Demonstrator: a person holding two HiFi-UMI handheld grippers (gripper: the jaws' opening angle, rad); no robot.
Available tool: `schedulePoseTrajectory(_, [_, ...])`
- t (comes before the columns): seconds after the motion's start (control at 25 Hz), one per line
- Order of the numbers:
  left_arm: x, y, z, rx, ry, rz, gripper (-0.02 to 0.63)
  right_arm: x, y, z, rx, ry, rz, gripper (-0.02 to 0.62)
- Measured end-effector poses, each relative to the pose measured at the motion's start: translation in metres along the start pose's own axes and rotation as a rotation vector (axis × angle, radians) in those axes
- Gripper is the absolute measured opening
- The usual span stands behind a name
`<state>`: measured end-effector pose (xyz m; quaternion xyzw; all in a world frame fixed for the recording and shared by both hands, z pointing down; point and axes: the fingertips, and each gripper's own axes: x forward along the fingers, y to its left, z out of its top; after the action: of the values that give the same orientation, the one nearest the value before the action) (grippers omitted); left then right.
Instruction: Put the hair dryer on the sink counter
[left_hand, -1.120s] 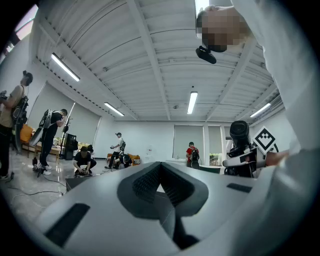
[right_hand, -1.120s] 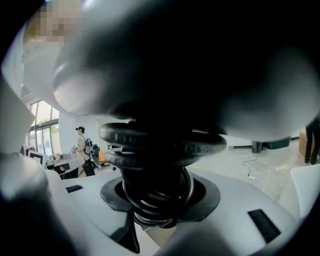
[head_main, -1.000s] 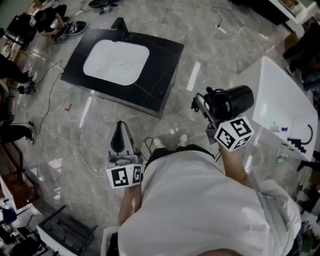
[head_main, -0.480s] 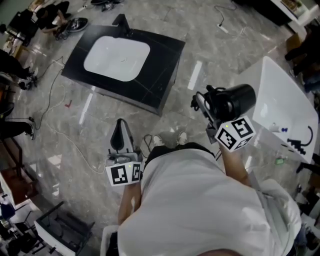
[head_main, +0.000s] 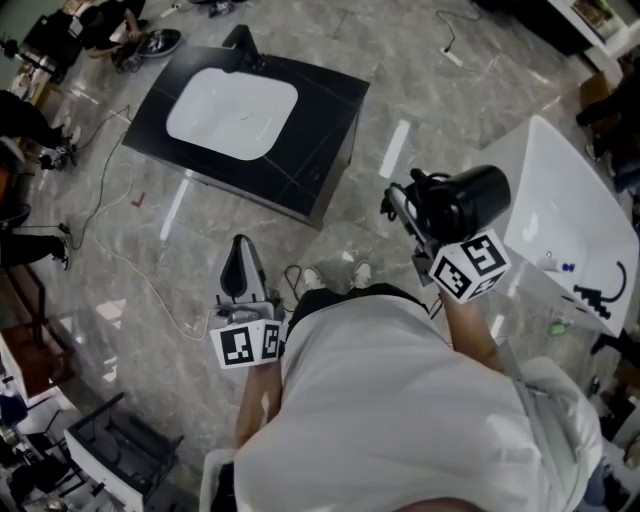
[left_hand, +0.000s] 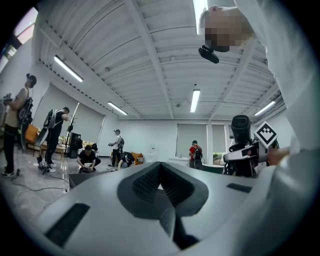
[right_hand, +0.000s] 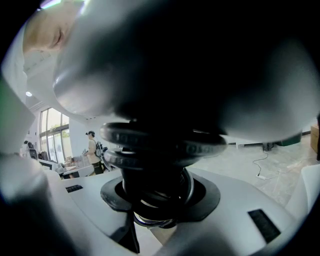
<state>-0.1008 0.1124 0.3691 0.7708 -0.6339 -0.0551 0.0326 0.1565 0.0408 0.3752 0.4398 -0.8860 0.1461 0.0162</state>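
Observation:
In the head view the black sink counter (head_main: 325, 130) with its white basin (head_main: 232, 112) stands on the marble floor, ahead and to the left. My right gripper (head_main: 422, 218) is shut on the black hair dryer (head_main: 468, 200) and holds it in the air, well to the right of the counter. In the right gripper view the hair dryer (right_hand: 160, 75) fills the frame, with its coiled base between the jaws of the right gripper (right_hand: 157, 202). My left gripper (head_main: 237, 270) hangs low at the person's left side, jaws together and empty; the left gripper (left_hand: 161, 189) points into the room.
A white table (head_main: 545, 170) with a black cable and small items stands close at the right. People (head_main: 110, 30) crouch by the counter's far left corner. Cables (head_main: 110, 200) trail over the floor. A dark rack (head_main: 120, 450) sits at the bottom left.
The head view has drifted slightly. Both grippers and the hair dryer keep their places.

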Motion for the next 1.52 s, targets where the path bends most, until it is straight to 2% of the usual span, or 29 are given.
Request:
schedulePoseTrajectory(0.52, [0.005,-0.037,-0.006,0.050,0.004,0.053,0.002,-0.004,-0.017,0.006,-0.022,-0.011,0.095,0.207])
schedulePoseTrajectory(0.76, [0.002,-0.032,0.000,0.079,0.004,0.083,0.002,0.007,-0.011,0.002,-0.015,0.001,0.138,0.207])
schedulePoseTrajectory(0.92, [0.004,-0.020,-0.002,0.066,0.005,0.094,0.002,0.019,-0.001,-0.001,-0.021,0.017,0.159,0.207])
schedulePoseTrajectory(1.12, [0.024,-0.006,-0.010,0.033,0.011,0.058,0.002,0.036,0.004,0.001,-0.035,0.034,0.143,0.207])
schedulePoseTrajectory(1.52, [0.091,0.055,-0.011,0.011,0.019,-0.045,0.002,0.093,0.016,0.017,-0.045,0.029,0.055,0.207])
